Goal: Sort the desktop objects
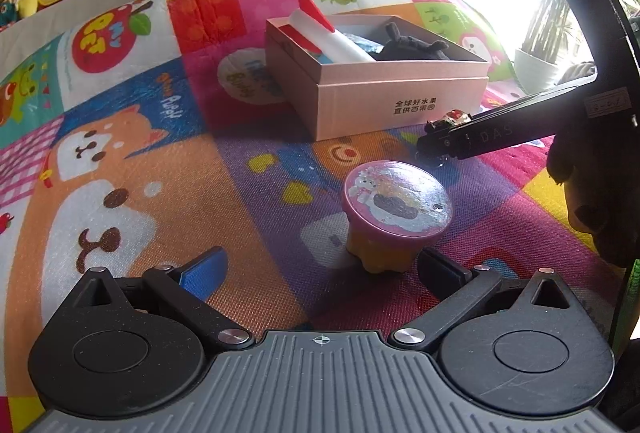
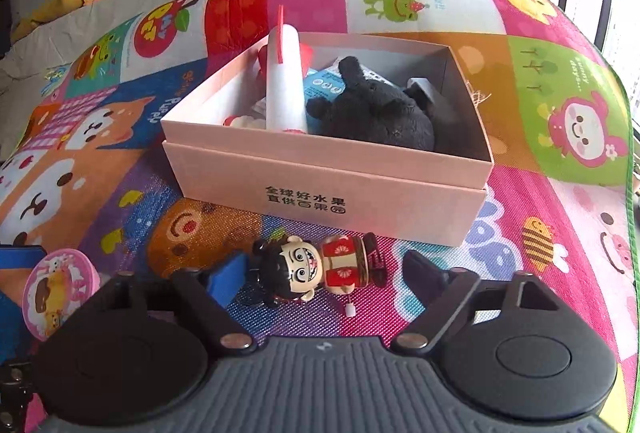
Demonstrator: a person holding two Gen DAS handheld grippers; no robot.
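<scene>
The right gripper straddles a toy figurine lying on the play mat near the pink box, jaws half-wide, not gripping. The left gripper waits open by a pudding cup.

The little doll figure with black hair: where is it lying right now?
In the right wrist view the doll figure lies on the play mat, just in front of the pink box, between the right claw's open fingers.
</scene>
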